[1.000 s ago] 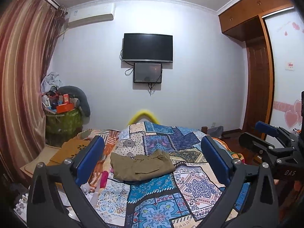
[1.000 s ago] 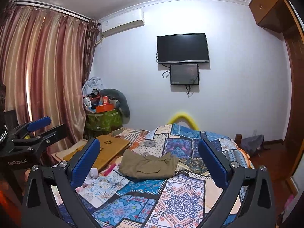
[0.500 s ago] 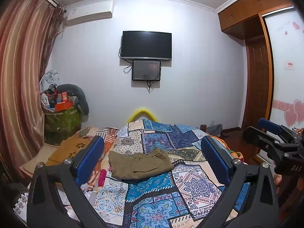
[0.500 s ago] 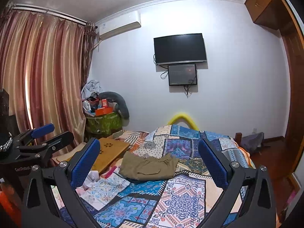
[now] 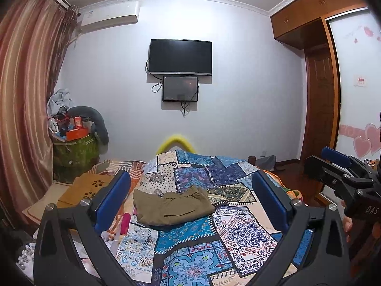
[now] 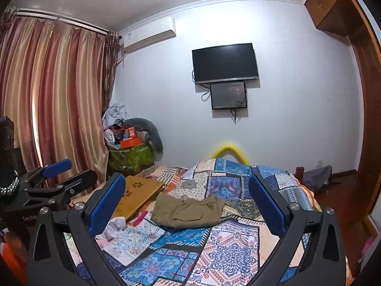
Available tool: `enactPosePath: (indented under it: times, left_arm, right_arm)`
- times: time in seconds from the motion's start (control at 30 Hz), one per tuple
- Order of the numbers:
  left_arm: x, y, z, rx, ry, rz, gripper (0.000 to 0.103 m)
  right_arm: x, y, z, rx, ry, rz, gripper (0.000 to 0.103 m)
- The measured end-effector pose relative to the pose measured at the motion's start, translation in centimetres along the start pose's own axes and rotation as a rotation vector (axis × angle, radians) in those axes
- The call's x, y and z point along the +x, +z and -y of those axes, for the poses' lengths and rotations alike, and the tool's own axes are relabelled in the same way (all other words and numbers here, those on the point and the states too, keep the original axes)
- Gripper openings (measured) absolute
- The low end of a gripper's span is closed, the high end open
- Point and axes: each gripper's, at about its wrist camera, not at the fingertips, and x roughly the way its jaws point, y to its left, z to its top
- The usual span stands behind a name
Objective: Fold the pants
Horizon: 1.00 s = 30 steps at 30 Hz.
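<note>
Patchwork quilt [image 5: 221, 233] in blues and creams fills most of what we see, spread over the bed, and we're holding off above its near end. Olive pants [image 5: 172, 206] lie on it well ahead of us, already in a squat rectangular bundle with the layers a bit rumpled. From here we'd judge the folding largely done, or at most one fold short.

Our left gripper [image 5: 190, 200] has its blue pads spread wide with nothing between them. Our right gripper [image 6: 187, 201] is the same, jaws apart and empty, and both are well clear of the cloth.

So what could go wrong? The quilt is soft and loose, and if we pinch too deep at the bundle's edge we'd likely catch the bedcover along with the pants and drag both. The stacked layers could also slide apart if we grab only the top one, and the fold would come undone. A wooden lap board [image 6: 135, 199] sits just to the left of the pants, along with some pink and white clutter [image 6: 114, 226], so a sweep that way may snag or push the bundle into it. The bed's left edge is close there too.

As for containers, a green bin [image 5: 76, 153] stands in the far left corner by the curtain [image 5: 23, 109]. It's heaped over the rim with an orange box, small packets we can't make out, pale cloth and a grey bolster draped across it.
</note>
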Motion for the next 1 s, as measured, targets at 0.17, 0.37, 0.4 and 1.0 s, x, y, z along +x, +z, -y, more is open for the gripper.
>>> enactPosePath:
  times: [0.17, 0.37, 0.4, 1.0]
  left_arm:
    - [-0.01, -0.04, 0.05, 0.0, -0.002, -0.002, 0.103]
    - [0.03, -0.01, -0.07, -0.004, -0.006, -0.007, 0.103]
    - [0.05, 0.03, -0.06, -0.003, -0.005, -0.006, 0.103]
    - [0.7, -0.26, -0.48, -0.025, -0.026, -0.037, 0.103]
  right_arm:
    - [0.04, -0.03, 0.12, 0.003, -0.002, 0.0, 0.103]
    - [0.01, -0.1, 0.14, 0.004, -0.003, 0.0, 0.103]
    - [0.01, -0.11, 0.14, 0.002, -0.005, 0.0, 0.103]
    - [0.28, -0.37, 0.38, 0.007, -0.006, -0.01, 0.103]
